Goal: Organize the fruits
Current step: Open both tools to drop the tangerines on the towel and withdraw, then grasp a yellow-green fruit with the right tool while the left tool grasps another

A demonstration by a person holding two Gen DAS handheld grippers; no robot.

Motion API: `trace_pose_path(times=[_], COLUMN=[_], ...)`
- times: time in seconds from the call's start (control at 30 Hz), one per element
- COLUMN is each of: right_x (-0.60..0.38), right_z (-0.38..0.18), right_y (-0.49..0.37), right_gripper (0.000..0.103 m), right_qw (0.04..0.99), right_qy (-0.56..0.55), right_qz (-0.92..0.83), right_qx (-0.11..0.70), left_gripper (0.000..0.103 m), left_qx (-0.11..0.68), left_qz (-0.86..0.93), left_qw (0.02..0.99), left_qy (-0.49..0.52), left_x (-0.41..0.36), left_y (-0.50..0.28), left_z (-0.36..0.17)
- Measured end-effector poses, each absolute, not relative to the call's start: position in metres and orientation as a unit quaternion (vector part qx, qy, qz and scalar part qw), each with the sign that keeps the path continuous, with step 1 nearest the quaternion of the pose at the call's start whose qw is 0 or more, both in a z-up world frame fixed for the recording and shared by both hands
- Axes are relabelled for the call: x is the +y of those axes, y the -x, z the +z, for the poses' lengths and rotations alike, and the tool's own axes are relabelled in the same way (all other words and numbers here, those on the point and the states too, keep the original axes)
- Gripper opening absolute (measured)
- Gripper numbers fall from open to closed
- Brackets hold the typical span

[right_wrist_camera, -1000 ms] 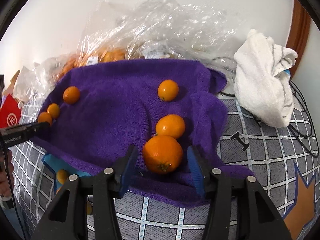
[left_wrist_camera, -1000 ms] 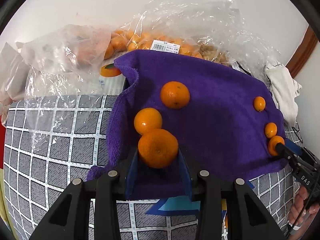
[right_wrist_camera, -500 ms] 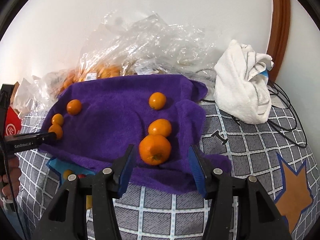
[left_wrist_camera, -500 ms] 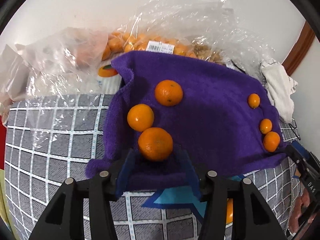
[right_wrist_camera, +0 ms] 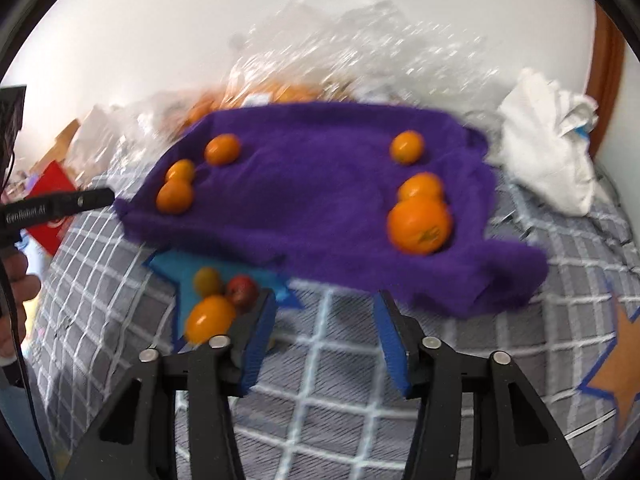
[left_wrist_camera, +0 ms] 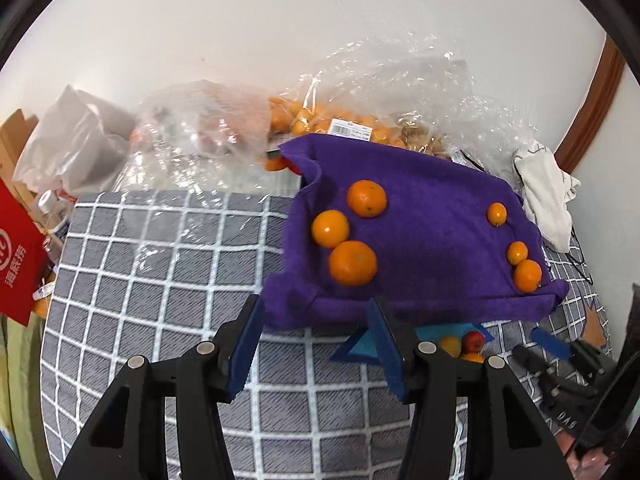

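Observation:
A purple towel [left_wrist_camera: 432, 240] lies on the checked cloth and bears two groups of oranges. In the left wrist view three big oranges [left_wrist_camera: 353, 263] sit at its left and three small ones [left_wrist_camera: 527, 275] at its right. My left gripper [left_wrist_camera: 316, 344] is open and empty, just short of the towel's near edge. In the blurred right wrist view the towel [right_wrist_camera: 312, 200] shows a big orange [right_wrist_camera: 419, 225] at the right. My right gripper [right_wrist_camera: 324, 336] is open and empty in front of the towel. Loose fruits [right_wrist_camera: 210, 317] lie on a blue patch by its left finger.
Clear plastic bags of oranges [left_wrist_camera: 320, 120] stand behind the towel against the wall. A white rag [right_wrist_camera: 548, 152] lies at the right. A red box [left_wrist_camera: 18, 260] stands at the left edge. The grey checked cloth [left_wrist_camera: 160, 280] stretches left of the towel.
Both grippers have pulled back from the towel and let go of the big oranges, which now lie on it. The right wrist view has swung left and blurred.

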State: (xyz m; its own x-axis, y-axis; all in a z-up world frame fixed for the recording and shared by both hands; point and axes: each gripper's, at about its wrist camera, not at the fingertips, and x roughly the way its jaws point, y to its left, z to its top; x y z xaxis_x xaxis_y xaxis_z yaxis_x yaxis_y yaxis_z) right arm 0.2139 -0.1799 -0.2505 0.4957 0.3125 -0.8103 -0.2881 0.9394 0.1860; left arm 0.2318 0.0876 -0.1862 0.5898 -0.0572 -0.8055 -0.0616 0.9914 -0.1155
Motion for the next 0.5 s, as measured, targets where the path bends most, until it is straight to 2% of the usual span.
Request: trace_pose_path(times=[0.5], right_x=[-0.15], right_z=[-0.273], right_y=[-0.204], right_gripper=[0.042], right_qw=[0.848], right_qy=[0.018], right_qz=[0.206], right_qx=[0.487], left_gripper=[0.051], left_qx=[0.458], left_qz=[-0.006], left_qw=[0.886], left_qy=[0.076], left_x=[0.098], left_y=[-0.197], left_z=[-0.19])
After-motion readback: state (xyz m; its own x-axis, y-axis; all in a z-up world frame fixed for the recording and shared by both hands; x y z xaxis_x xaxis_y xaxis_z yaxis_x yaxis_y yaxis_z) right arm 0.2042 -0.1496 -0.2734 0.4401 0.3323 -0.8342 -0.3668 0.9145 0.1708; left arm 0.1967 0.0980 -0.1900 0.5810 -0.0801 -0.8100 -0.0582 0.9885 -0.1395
